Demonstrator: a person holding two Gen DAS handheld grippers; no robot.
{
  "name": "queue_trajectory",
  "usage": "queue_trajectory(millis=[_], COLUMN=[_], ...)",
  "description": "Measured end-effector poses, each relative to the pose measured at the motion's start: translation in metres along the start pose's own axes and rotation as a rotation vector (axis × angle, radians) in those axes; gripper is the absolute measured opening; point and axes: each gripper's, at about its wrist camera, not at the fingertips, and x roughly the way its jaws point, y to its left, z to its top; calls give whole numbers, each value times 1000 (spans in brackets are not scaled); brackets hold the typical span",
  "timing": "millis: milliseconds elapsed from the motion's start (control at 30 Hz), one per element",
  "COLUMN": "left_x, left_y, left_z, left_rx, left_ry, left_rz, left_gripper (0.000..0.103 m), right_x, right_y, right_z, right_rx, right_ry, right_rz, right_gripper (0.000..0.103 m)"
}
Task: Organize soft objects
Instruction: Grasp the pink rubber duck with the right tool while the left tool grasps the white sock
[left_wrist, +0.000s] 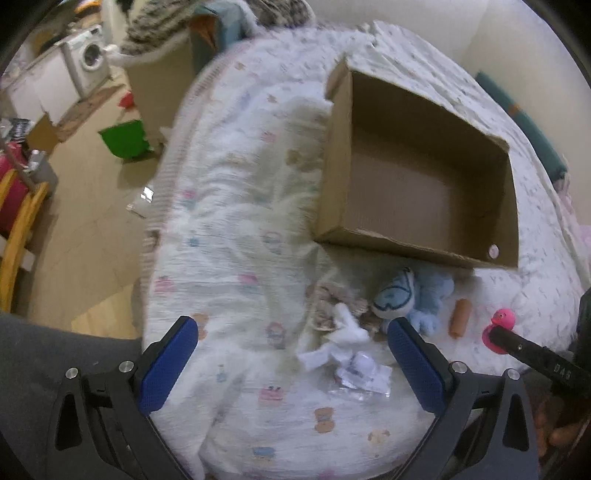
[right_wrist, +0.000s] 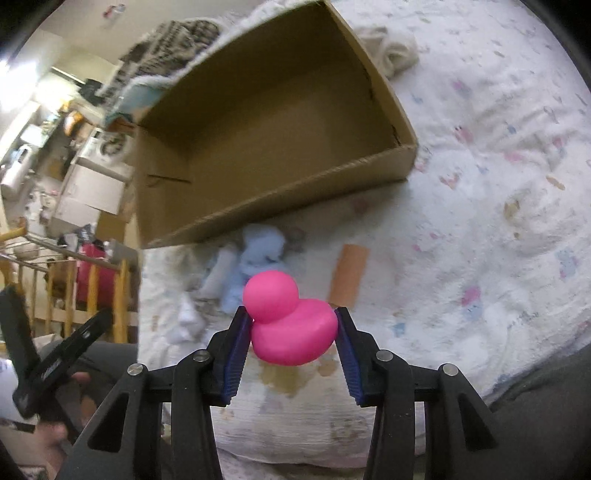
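cardboard box (right_wrist: 266, 122) – bare inside | pink duck (right_wrist: 291, 325) – outside, in right gripper (right_wrist: 291, 328)

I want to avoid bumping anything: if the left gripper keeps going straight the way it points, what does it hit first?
Probably the crumpled white paper on the quilt, between the open left gripper fingers; depth is uncertain.

Pink duck (right_wrist: 291, 325) — smooth, matt rubber; box (right_wrist: 280, 206) — plain cardboard; bedcover (right_wrist: 498, 221) crinkled cloth.
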Motion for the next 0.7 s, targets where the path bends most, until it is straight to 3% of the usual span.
queue_trajectory(millis=[133, 267, 433, 467, 567, 700], left_x=[30, 61, 82, 84, 90, 81], left_y=[-16, -24, -30, -30, -29, -29], left_z=[2, -2, -8, -10, -14, -23], left_rx=[53, 34, 46, 45, 52, 72], left_ry=[112, 218, 248, 258, 290, 275], left_rz=[-9, -58, -65, -73, -79, -89], left_gripper=[88, 70, 68, 64, 29, 27], right_x=[-10, -7, -7, -6, -3, -4], right_y=[-10, -14, -19, -19, -19, -19], right_z=[6, 12, 16, 16, 16, 16], right_rx=[11, 31, 35, 38, 40, 32], right_ry=[-22, -11, -6, -3, 0, -1], right_rz=[19, 14, 14, 14, 12, 15], right_gripper=[47, 47, 47, 47, 47, 47])
